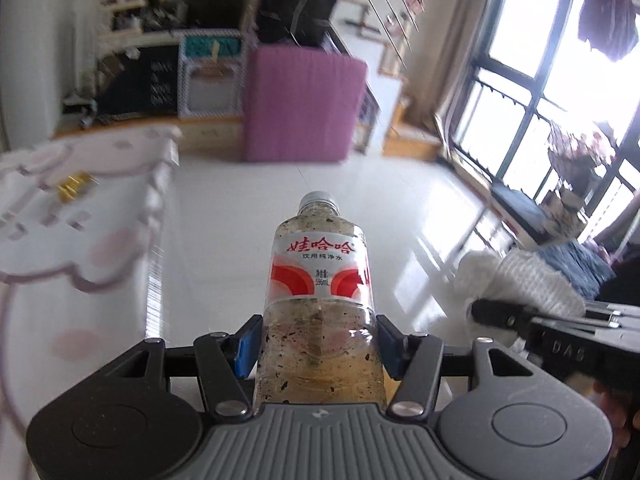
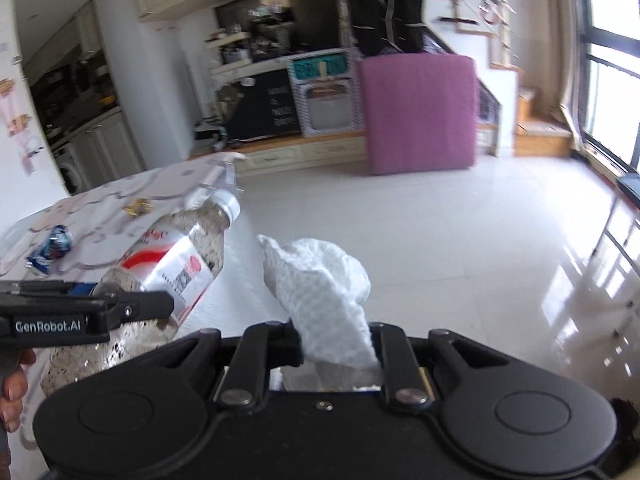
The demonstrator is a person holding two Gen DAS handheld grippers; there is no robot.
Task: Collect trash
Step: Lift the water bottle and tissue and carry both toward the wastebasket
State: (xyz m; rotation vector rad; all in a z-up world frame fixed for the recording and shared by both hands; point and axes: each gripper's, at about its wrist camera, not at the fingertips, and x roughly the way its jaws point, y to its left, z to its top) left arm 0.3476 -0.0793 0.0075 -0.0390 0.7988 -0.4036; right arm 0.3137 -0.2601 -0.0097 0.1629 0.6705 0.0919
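My left gripper (image 1: pixel 318 346) is shut on a dirty clear plastic bottle (image 1: pixel 320 288) with a red and white label and a white cap, held up above the floor. The bottle also shows at the left of the right wrist view (image 2: pixel 176 264), with the left gripper (image 2: pixel 132 312) on it. My right gripper (image 2: pixel 338 344) is shut on a crumpled white paper towel (image 2: pixel 320 276). The towel (image 1: pixel 516 276) and right gripper (image 1: pixel 504 316) show at the right of the left wrist view. A blue wrapper (image 2: pixel 52 248) and a gold wrapper (image 2: pixel 138 206) lie on the table.
A table with a pink and white patterned cloth (image 1: pixel 60 216) stands at the left, also in the right wrist view (image 2: pixel 100 208). A purple mattress (image 2: pixel 420 112) leans on a low cabinet at the back. The white tiled floor (image 2: pixel 460 240) lies ahead. Tall windows (image 1: pixel 540 92) are at the right.
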